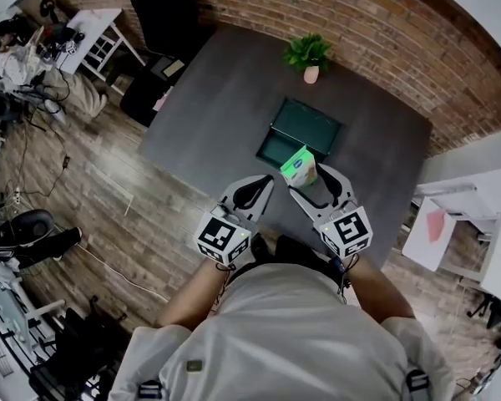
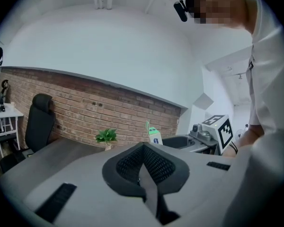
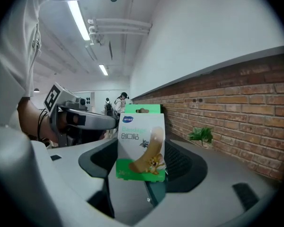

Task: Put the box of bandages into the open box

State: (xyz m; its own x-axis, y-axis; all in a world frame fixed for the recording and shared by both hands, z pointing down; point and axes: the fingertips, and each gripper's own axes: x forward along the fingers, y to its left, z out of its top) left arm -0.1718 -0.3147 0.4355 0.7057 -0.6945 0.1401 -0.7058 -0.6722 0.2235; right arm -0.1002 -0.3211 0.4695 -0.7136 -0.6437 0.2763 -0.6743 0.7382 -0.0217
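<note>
My right gripper [image 1: 311, 179] is shut on the green and white box of bandages [image 1: 299, 167] and holds it upright above the near edge of the dark grey table [image 1: 217, 115]. Just beyond it, the dark green open box [image 1: 309, 125] lies on the table. In the right gripper view the box of bandages [image 3: 142, 145] stands between the jaws, its cartoon front facing the camera. My left gripper [image 1: 265, 182] hovers shut and empty beside it on the left. From the left gripper view, the box of bandages [image 2: 154, 135] shows at the right gripper [image 2: 180, 142].
A small potted plant [image 1: 309, 55] stands at the table's far edge by the brick wall. A black office chair [image 1: 159, 7] and a white desk [image 1: 92, 36] are at the far left. Another white table [image 1: 451, 224] is at the right. Cables lie on the wooden floor.
</note>
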